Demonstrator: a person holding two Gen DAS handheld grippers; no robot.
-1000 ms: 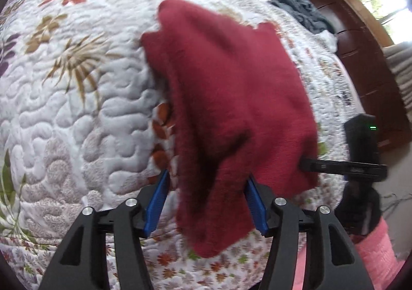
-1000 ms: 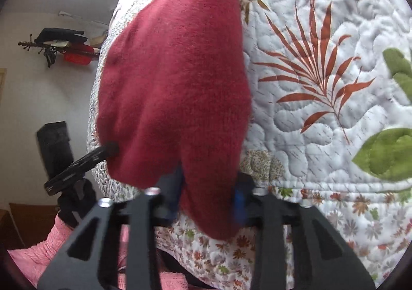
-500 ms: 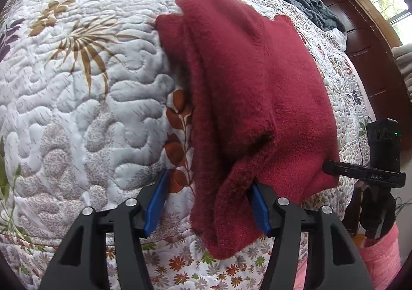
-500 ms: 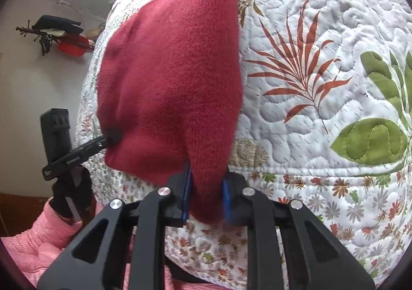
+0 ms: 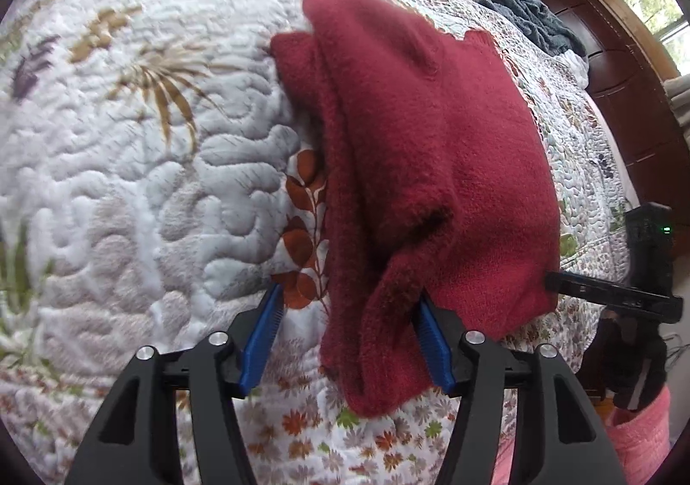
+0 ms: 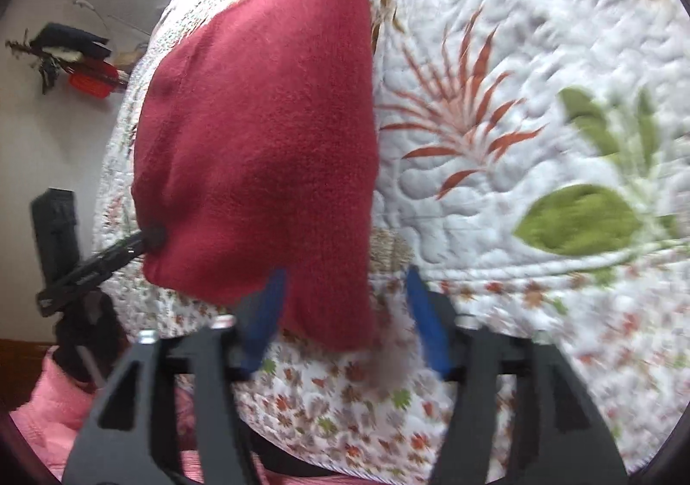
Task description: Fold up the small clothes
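A dark red fleece garment (image 5: 431,148) lies folded on the floral quilt (image 5: 151,183), its near end hanging over the bed's edge. My left gripper (image 5: 348,295) is open, and the garment's thick left fold lies between its blue pads (image 5: 263,334). In the right wrist view my right gripper (image 6: 345,273) stands open around the garment's (image 6: 267,131) lower right corner, not pinching it. The right gripper's finger (image 5: 578,289) shows at the garment's right corner in the left view. The left gripper's finger (image 6: 108,256) touches the opposite corner in the right view.
A dark grey pile of clothes (image 5: 526,15) lies at the far side of the bed, by dark wooden furniture (image 5: 625,105). A pink sleeve (image 6: 51,398) is below the bed's near edge. Bare quilt (image 6: 539,118) spreads to the garment's right.
My right gripper was shut on the garment's near edge and has opened, letting it go. The left gripper stayed open. The garment settled onto the quilt.
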